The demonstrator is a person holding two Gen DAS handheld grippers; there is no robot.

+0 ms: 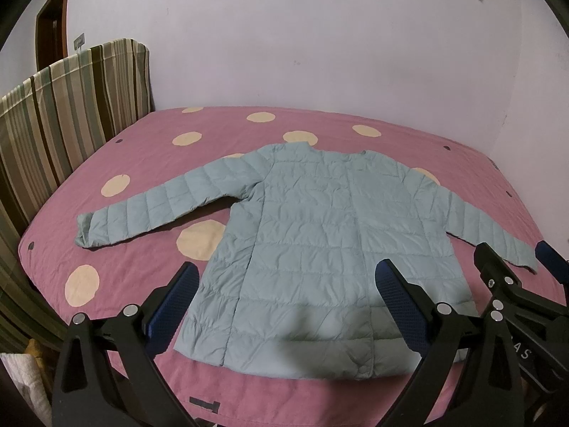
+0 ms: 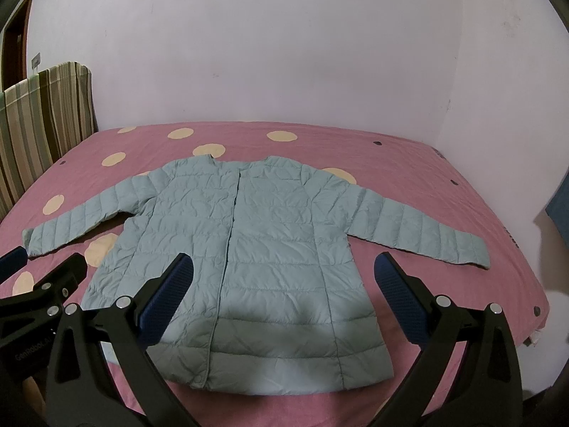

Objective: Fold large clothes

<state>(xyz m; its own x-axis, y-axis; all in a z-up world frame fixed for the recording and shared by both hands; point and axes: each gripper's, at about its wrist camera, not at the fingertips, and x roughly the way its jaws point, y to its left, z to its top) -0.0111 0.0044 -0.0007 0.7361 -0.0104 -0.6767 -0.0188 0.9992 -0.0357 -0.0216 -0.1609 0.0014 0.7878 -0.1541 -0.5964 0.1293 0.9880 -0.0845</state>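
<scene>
A pale blue quilted jacket (image 1: 313,235) lies flat and front-up on the pink bed, collar toward the far wall, hem toward me, both sleeves spread out to the sides. My left gripper (image 1: 288,281) hovers open above the hem's left part, holding nothing. The right gripper (image 1: 512,259) shows at the right edge of the left wrist view, near the right cuff. In the right wrist view the jacket (image 2: 270,242) fills the middle, and my right gripper (image 2: 282,274) hangs open over its lower half. The left gripper (image 2: 49,256) appears at the left edge, near the left cuff.
The pink bedspread (image 1: 149,149) has cream dots and sits against a lilac wall. A striped headboard cushion (image 1: 67,106) stands at the left. The bed's right edge (image 2: 526,277) drops off beside a blue object (image 2: 560,210). A brown door (image 1: 53,32) is at far left.
</scene>
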